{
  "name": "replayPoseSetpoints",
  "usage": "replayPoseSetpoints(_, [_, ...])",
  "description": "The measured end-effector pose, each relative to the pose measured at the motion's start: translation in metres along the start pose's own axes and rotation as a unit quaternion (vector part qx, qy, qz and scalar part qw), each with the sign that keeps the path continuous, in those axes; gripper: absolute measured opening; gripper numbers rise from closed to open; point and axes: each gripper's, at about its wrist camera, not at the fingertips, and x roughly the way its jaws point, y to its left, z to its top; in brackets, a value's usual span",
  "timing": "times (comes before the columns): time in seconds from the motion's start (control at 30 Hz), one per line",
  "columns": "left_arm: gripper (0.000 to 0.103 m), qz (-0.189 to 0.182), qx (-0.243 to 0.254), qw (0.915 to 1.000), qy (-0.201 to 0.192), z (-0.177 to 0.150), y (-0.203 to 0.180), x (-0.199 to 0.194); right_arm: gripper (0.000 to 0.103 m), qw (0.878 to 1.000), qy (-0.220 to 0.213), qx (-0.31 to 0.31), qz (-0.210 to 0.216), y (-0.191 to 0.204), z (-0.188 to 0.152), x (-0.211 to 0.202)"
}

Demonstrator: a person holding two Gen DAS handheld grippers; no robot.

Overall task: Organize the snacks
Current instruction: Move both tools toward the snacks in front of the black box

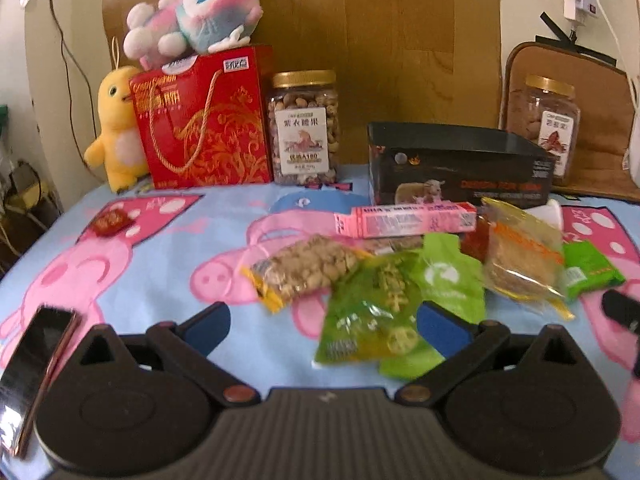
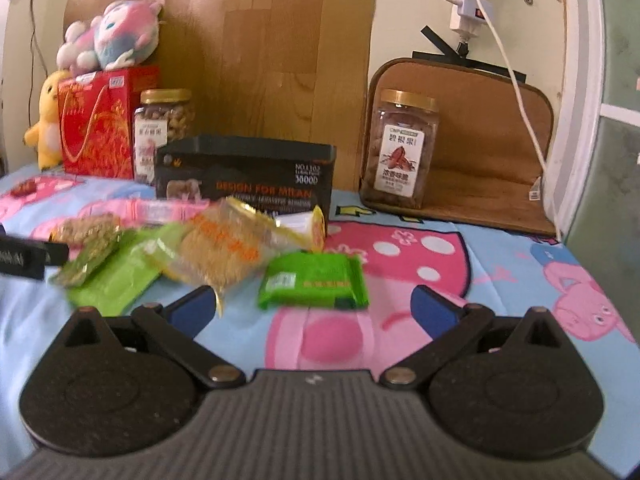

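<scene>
Left claw (image 1: 323,322) spread over green lotus-root packet (image 1: 362,316); right claw (image 2: 313,304) spread before small green packet (image 2: 314,280); black box (image 1: 456,168) behind the heap.

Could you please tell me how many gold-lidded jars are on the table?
2: one jar of nuts beside the red gift box, another jar against the brown cushion.
</scene>
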Motion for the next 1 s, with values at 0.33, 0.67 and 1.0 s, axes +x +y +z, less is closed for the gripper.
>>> replayPoseSetpoints(0.33, [0.103,-0.001,-0.015,0.9997,-0.021,-0.009,0.004,0.023,0.103,0.996,-0.043,0.077,0.016,-0.009,-0.010,0.007])
replayPoseSetpoints(0.67, [0.103,-0.008,-0.010,0.9996,-0.027,-0.011,0.002,0.028,0.103,0.995,-0.049,0.079,0.022,-0.009,-0.013,0.007])
replayPoseSetpoints(1.0, [0.103,-0.017,-0.022,0.9994,-0.020,-0.011,0.005,0.031,0.097,0.995,-0.049,0.084,0.022,-0.012,-0.013,0.008])
